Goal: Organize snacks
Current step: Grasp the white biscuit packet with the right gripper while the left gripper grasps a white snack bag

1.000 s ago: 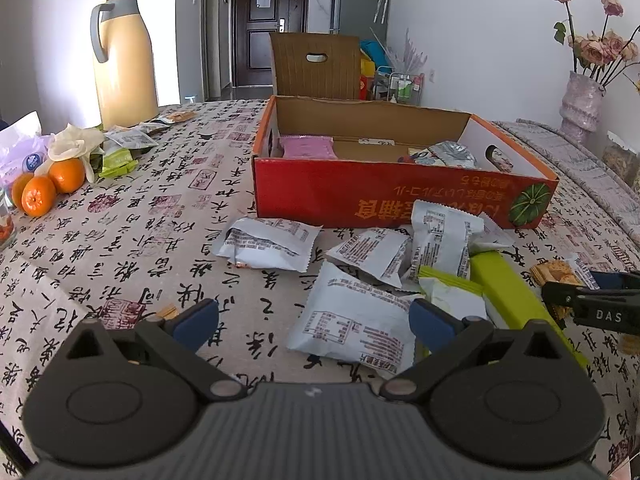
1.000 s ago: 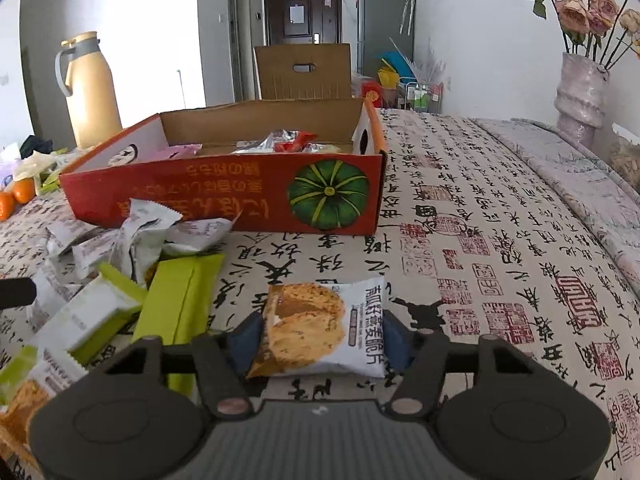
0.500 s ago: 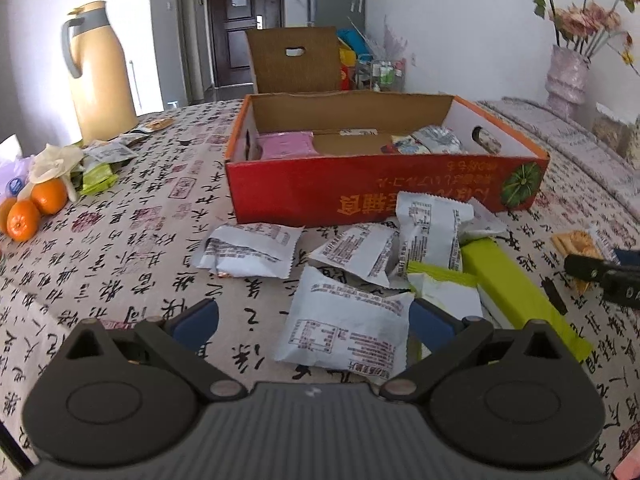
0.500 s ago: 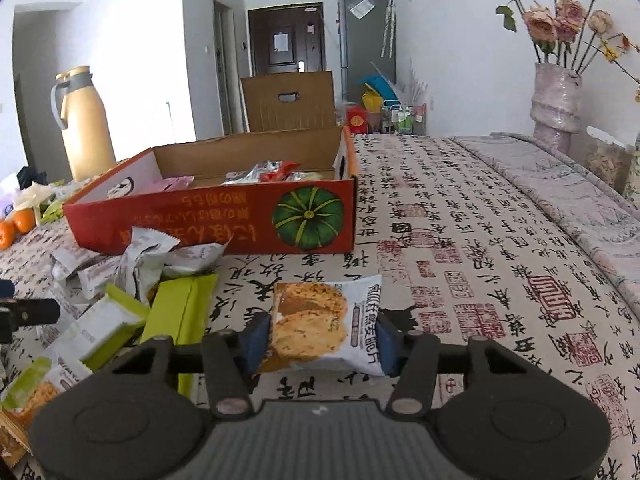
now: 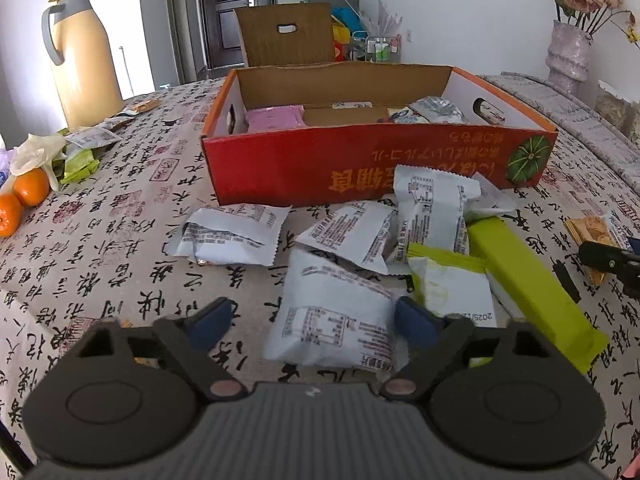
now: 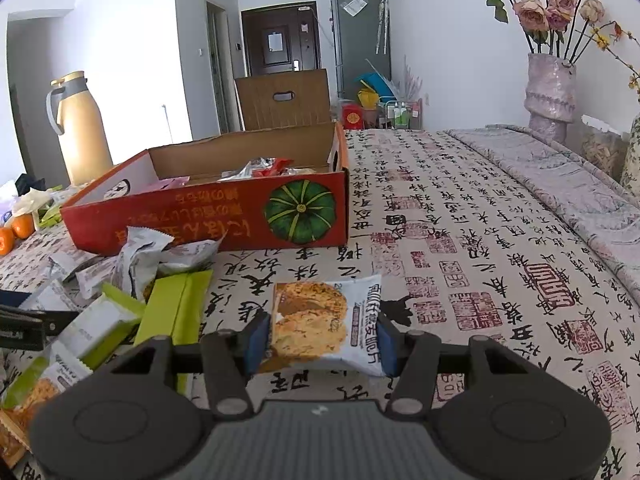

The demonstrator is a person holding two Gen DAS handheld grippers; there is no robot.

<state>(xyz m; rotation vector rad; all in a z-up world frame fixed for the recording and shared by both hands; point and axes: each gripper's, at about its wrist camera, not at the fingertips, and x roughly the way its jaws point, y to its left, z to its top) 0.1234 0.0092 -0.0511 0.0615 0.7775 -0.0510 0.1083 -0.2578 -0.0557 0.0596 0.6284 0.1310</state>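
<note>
Gripping cracker packet (image 6: 326,322) (right gripper (image 6: 322,336))

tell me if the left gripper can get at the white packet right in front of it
Probably yes. The left gripper has just been closing, with the white packet lying flat between its fingers. Nothing lies on top of the packet; the green-edged packet crowds its right side.

Loose snack packets (image 5: 236,234) lie on the table (image 5: 120,216) before the box (image 5: 360,160); thermos (image 5: 82,56) behind-left.
</note>
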